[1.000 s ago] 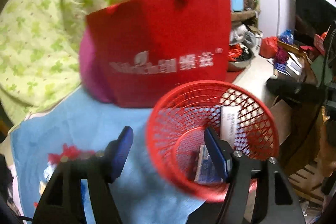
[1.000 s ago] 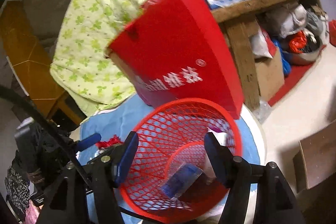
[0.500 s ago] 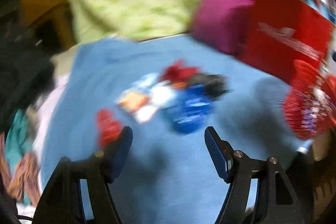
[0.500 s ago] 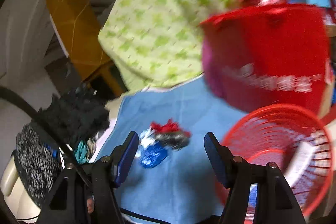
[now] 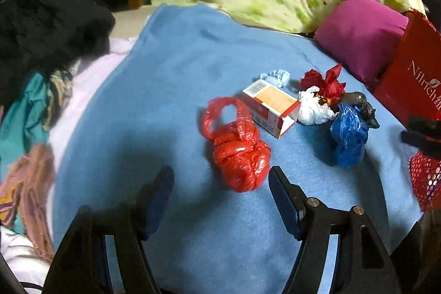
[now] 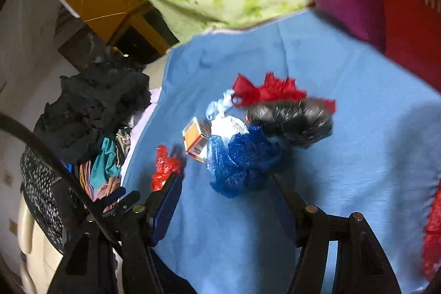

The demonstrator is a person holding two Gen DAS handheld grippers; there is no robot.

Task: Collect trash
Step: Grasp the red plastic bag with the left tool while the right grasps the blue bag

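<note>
The left gripper [image 5: 220, 183] is hovering with jaws apart and empty just short of a knotted red plastic bag [image 5: 239, 153] lying on the blue cloth [image 5: 165, 73]. The right gripper [image 6: 224, 193] is hanging, jaws likewise apart and empty, over a crumpled blue bag [image 6: 242, 159] beside a small carton [image 6: 196, 138].

Both wrist views look steeply down onto the blue cloth [image 5: 171, 90], each over its own gripper's fingers. The left view sits close above the red bag [image 5: 238, 153]. The right view [image 6: 358, 128] looks from farther off. Both share the trash pile around the small carton [image 5: 271, 106] [image 6: 195, 138].
</note>
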